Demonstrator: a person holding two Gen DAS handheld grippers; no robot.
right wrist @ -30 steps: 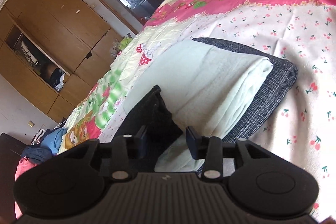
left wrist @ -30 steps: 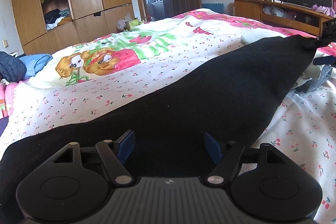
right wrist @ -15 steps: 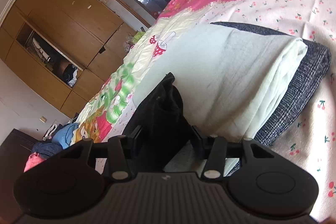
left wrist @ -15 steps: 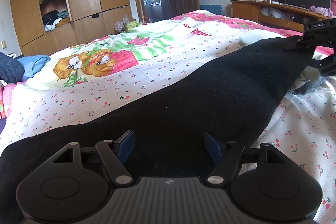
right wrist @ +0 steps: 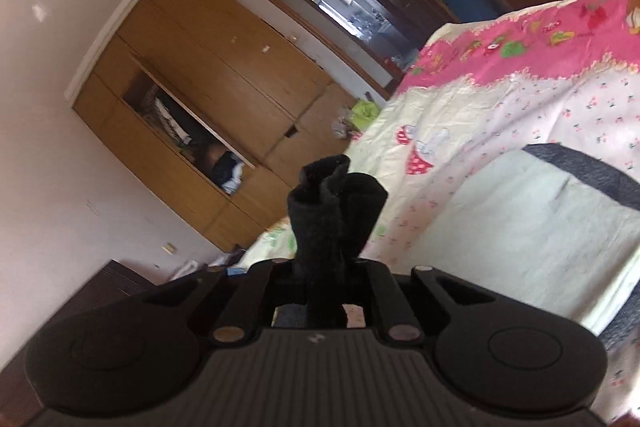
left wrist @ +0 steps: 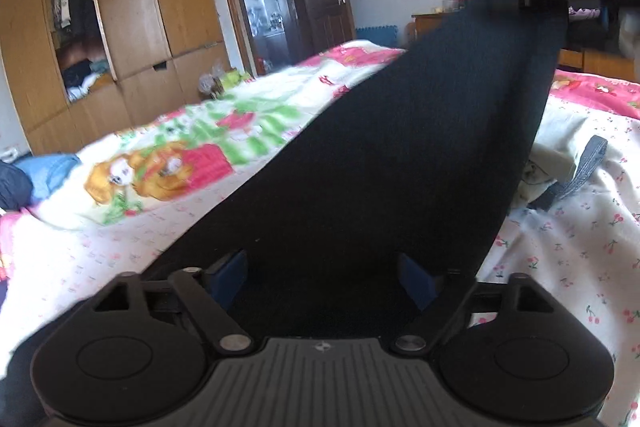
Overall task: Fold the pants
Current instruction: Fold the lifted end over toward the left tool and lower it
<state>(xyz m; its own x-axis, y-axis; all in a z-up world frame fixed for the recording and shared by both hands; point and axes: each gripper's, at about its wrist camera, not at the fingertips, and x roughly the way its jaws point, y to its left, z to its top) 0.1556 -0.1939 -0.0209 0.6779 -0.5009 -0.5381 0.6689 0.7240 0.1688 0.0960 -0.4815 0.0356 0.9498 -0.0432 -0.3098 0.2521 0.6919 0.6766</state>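
Above the bed (left wrist: 140, 227), black pants (left wrist: 400, 167) hang stretched between grippers.

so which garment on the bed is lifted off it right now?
The black pants: right gripper is shut on one bunched end, raised above the bed. The pale green and dark grey folded pieces lie flat.

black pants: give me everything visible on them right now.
The black pants look like plain, matte knit fabric, with no visible print. They stretch as one long sloping panel from the left hand-held gripper, whose blue pads are spread wide, up to the right hand-held gripper, shut on a bunched end. The raised end is off the bed.
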